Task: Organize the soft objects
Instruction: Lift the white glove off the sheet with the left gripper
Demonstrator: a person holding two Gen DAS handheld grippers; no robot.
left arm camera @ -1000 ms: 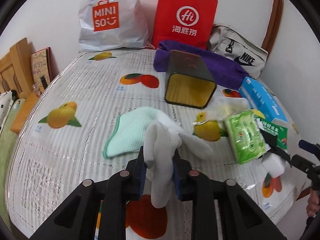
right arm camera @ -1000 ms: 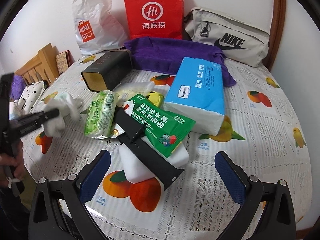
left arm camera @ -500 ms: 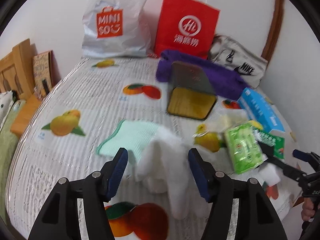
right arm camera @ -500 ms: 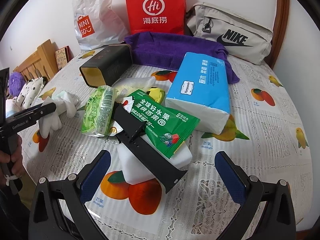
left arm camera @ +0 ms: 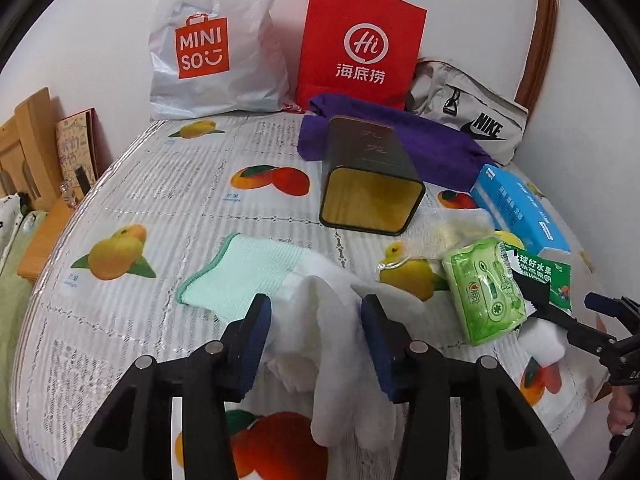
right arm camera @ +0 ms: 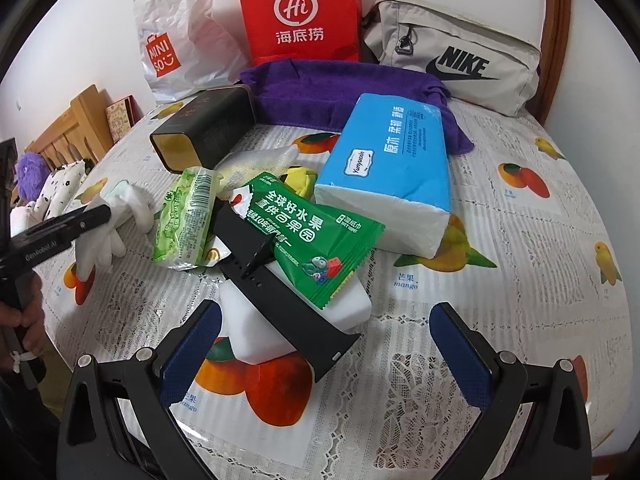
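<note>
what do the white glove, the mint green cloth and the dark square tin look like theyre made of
White knitted glove: soft cotton-like knit, matte, limp fingers. Mint green square cloth: woven, waffle-textured fabric with a darker stitched edge, possibly microfibre. Dark square tin: looks like metal, satin dark outside, shiny gold inside.

A strap (right arm camera: 280, 292) lies across a sponge (right arm camera: 296, 320), with a tissue pack (right arm camera: 384, 168) behind them.

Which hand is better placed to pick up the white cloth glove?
Left. The white cloth glove lies between the left gripper's open fingers; they were just closing. The right gripper hangs over the white foam block.
</note>
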